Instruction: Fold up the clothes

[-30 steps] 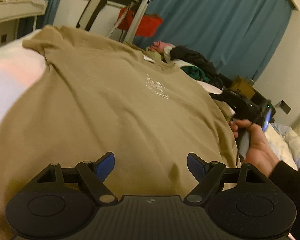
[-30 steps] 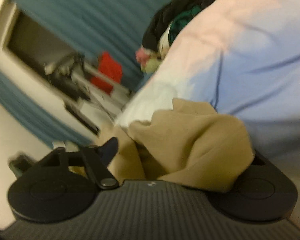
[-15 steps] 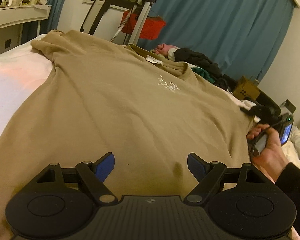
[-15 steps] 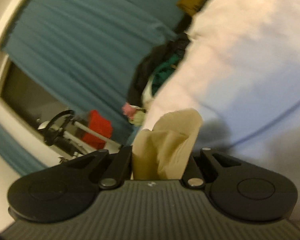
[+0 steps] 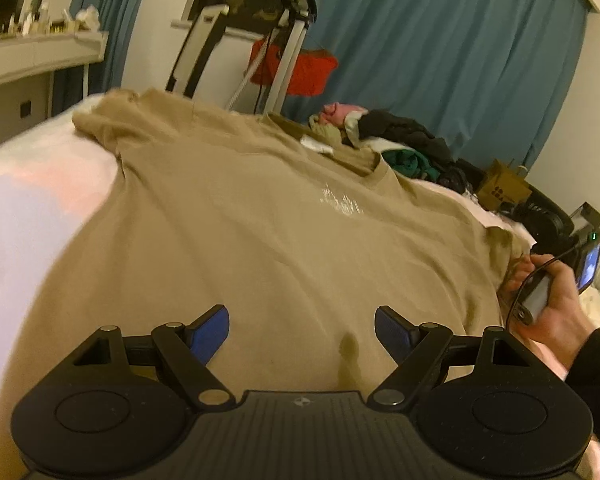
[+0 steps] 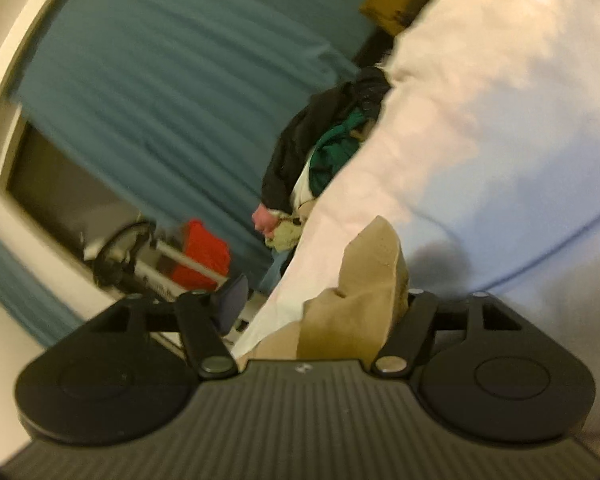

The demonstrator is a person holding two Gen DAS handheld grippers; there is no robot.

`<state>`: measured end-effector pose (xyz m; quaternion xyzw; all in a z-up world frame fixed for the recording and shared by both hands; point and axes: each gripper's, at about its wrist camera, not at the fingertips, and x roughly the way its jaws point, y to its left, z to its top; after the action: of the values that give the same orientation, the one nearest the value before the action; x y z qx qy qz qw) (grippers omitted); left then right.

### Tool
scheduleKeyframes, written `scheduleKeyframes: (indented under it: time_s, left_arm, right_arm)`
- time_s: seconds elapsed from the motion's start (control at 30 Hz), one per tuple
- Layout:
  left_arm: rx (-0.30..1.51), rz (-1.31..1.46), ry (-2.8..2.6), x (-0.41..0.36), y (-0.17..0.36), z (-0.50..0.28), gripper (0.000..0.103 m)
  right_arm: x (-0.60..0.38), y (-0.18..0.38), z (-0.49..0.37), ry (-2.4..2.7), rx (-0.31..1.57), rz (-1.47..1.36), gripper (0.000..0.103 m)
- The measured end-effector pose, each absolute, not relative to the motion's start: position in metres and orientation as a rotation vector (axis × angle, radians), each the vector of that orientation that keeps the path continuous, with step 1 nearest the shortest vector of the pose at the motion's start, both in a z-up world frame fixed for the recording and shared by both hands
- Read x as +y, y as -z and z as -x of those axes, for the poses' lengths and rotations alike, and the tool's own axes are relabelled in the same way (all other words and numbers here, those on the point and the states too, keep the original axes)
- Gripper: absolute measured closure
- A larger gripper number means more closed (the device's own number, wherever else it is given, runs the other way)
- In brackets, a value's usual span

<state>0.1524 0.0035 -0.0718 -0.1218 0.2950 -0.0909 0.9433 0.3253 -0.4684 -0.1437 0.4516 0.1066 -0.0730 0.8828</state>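
Observation:
A tan T-shirt point(image 5: 260, 220) with a small white chest print lies spread face up on the pale bed sheet point(image 5: 32, 208). My left gripper point(image 5: 302, 328) is open and empty, hovering over the shirt's lower part. In the left wrist view my right gripper point(image 5: 556, 248) sits at the shirt's right sleeve, held by a hand. In the right wrist view my right gripper point(image 6: 320, 304) has its jaws apart, with a bunch of the tan sleeve fabric point(image 6: 364, 280) lying between them against the right finger.
A heap of dark, green and pink clothes point(image 5: 392, 140) lies past the collar. A cardboard box point(image 5: 500, 188) sits at the far right. A stand with a red bag point(image 5: 296, 68) and blue curtains point(image 5: 440, 60) are behind the bed; a white shelf point(image 5: 32, 56) is left.
The right gripper, shut on the sleeve half a second ago, now has its jaws apart with the fabric still between them. The left gripper has stayed open over the shirt.

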Motion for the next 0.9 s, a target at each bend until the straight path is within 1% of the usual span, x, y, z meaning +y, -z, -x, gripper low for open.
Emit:
scheduleKeyframes:
  time_s: [0.03, 0.07, 0.13, 0.23, 0.4, 0.5, 0.57, 0.67, 0.77, 0.9]
  left_arm:
    - [0.595, 0.242, 0.176, 0.005, 0.070, -0.151, 0.021]
    - [0.591, 0.238, 0.168, 0.006, 0.067, -0.151, 0.021]
    - [0.594, 0.241, 0.156, 0.010, 0.061, -0.149, 0.021]
    - [0.613, 0.206, 0.114, 0.016, 0.050, -0.149, 0.021]
    - [0.613, 0.179, 0.074, 0.040, 0.033, -0.143, 0.021]
    - [0.619, 0.197, 0.057, 0.055, 0.026, -0.141, 0.021]
    - [0.611, 0.217, 0.045, 0.065, 0.022, -0.141, 0.020]
    - [0.596, 0.243, 0.031, 0.080, 0.020, -0.148, 0.020]
    - [0.603, 0.271, -0.016, 0.096, 0.025, -0.160, 0.020]
    - [0.626, 0.292, -0.024, 0.101, 0.038, -0.171, 0.020]
  right_arm:
    - [-0.463, 0.135, -0.326, 0.171, 0.246, -0.895, 0.089]
    - [-0.459, 0.126, -0.328, 0.197, 0.269, -0.855, 0.089]
    - [-0.449, 0.105, -0.328, 0.238, 0.295, -0.775, 0.092]
    - [-0.430, 0.063, -0.324, 0.254, 0.253, -0.655, 0.093]
    - [-0.348, -0.007, -0.324, 0.245, 0.203, -0.380, 0.093]
    - [-0.286, -0.025, -0.333, 0.229, 0.198, -0.219, 0.093]
    - [-0.236, -0.026, -0.340, 0.203, 0.207, -0.074, 0.093]
    - [-0.159, -0.006, -0.352, 0.128, 0.253, 0.124, 0.091]
    - [-0.109, 0.030, -0.366, 0.047, 0.340, 0.162, 0.091]
    - [-0.077, 0.070, -0.384, 0.025, 0.426, 0.230, 0.090]
